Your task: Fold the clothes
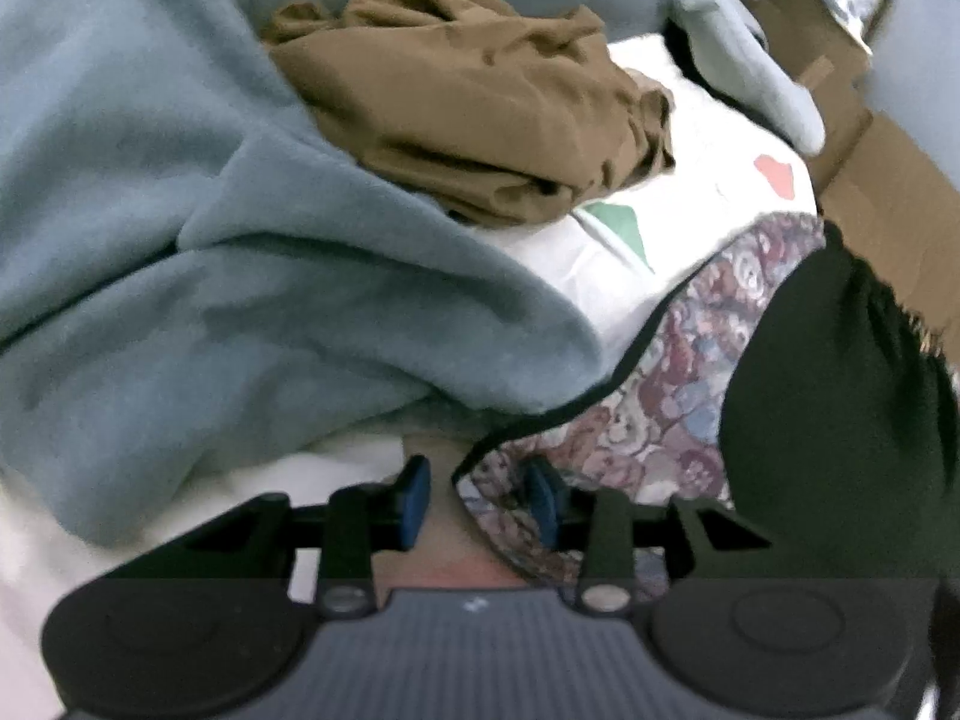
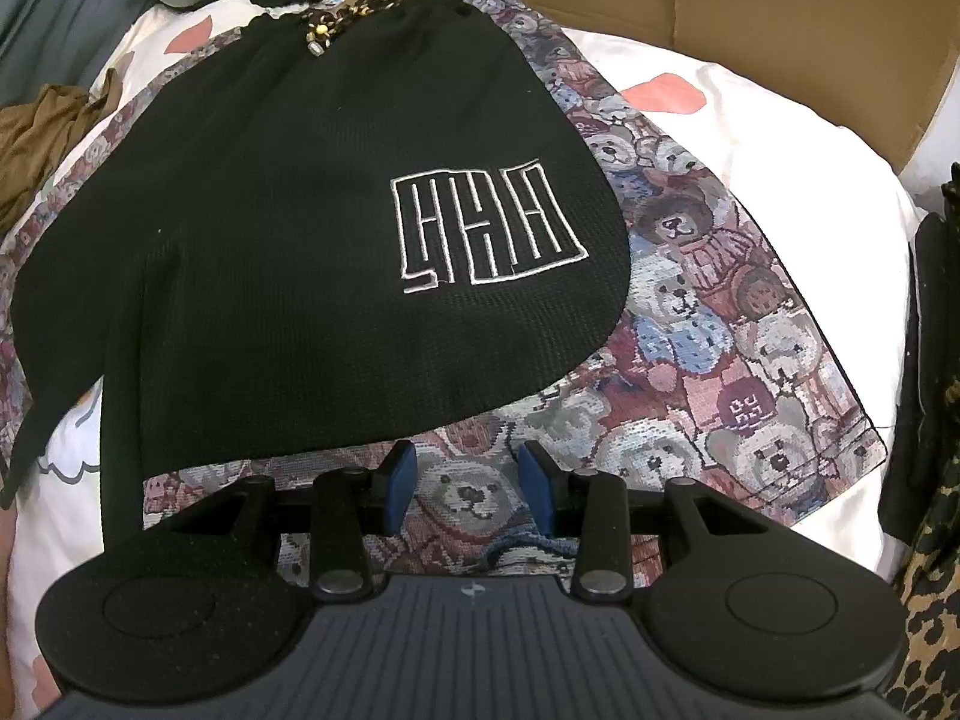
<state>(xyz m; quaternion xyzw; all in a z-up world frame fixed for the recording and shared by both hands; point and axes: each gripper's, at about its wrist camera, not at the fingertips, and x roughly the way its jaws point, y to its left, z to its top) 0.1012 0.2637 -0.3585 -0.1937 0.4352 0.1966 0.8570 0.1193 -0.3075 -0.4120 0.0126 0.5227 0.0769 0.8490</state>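
Through your left wrist camera, your left gripper (image 1: 478, 501) hangs with its blue-padded jaws parted and nothing between them, just above the black-trimmed corner of the teddy-bear-patterned woven fabric (image 1: 690, 372). A thick, rumpled pale blue fleece blanket (image 1: 180, 228) fills the left side and overlaps the white sheet printed with coloured shapes (image 1: 624, 264). A crumpled brown garment (image 1: 480, 102) lies on that sheet farther off, and a brown cardboard box (image 1: 870, 180) stands at the right. Through your right wrist camera, your right gripper (image 2: 468, 489) is likewise spread open and empty, poised over the bear fabric. The black waffle-knit garment with a white outlined logo (image 2: 300, 228) lies spread flat on the bear fabric just ahead of the fingertips. A leopard-print cloth (image 2: 936, 600) shows at the right edge.
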